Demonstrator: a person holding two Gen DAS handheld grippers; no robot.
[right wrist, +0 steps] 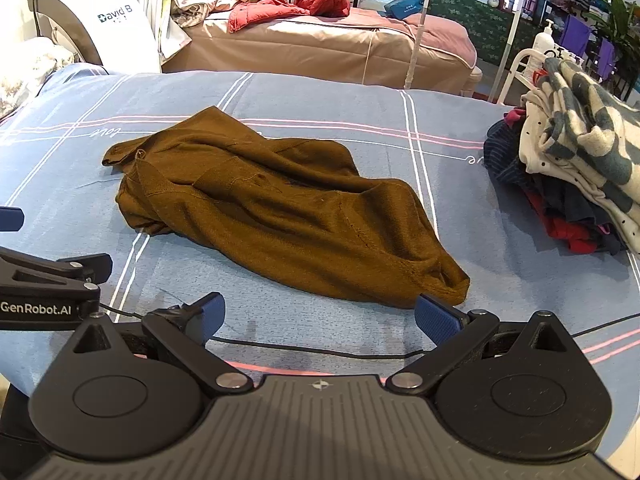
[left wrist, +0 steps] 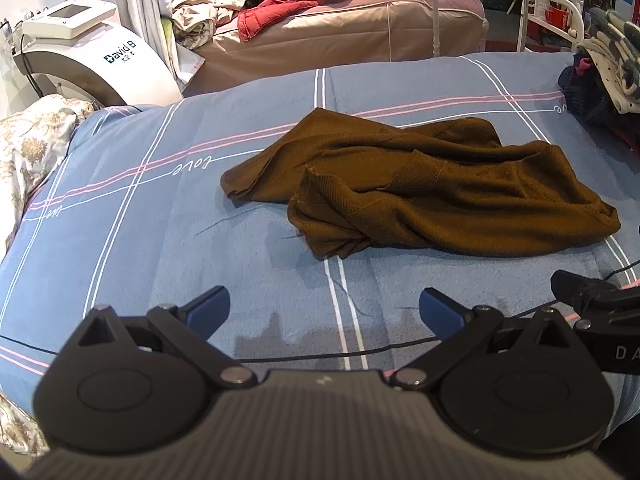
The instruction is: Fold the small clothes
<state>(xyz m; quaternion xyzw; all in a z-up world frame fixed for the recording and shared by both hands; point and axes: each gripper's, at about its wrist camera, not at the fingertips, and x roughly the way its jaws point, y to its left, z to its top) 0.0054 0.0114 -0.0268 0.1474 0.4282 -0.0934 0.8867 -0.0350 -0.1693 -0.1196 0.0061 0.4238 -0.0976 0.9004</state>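
Observation:
A crumpled brown knit garment (left wrist: pixel 420 188) lies in the middle of the blue striped bed cover (left wrist: pixel 160 240); it also shows in the right wrist view (right wrist: pixel 280 212). My left gripper (left wrist: pixel 324 312) is open and empty, held above the cover in front of the garment. My right gripper (right wrist: pixel 320 316) is open and empty, its right blue pad close to the garment's near corner. Each gripper shows at the edge of the other's view: the right one (left wrist: pixel 592 300) and the left one (right wrist: pixel 52 276).
A pile of mixed clothes (right wrist: pixel 576 176) sits on the bed's right side, also in the left wrist view (left wrist: pixel 600 76). A black cable (right wrist: pixel 304 350) runs across the cover near me. Behind are a second bed with red clothes (right wrist: pixel 304 4) and a white machine (left wrist: pixel 88 52).

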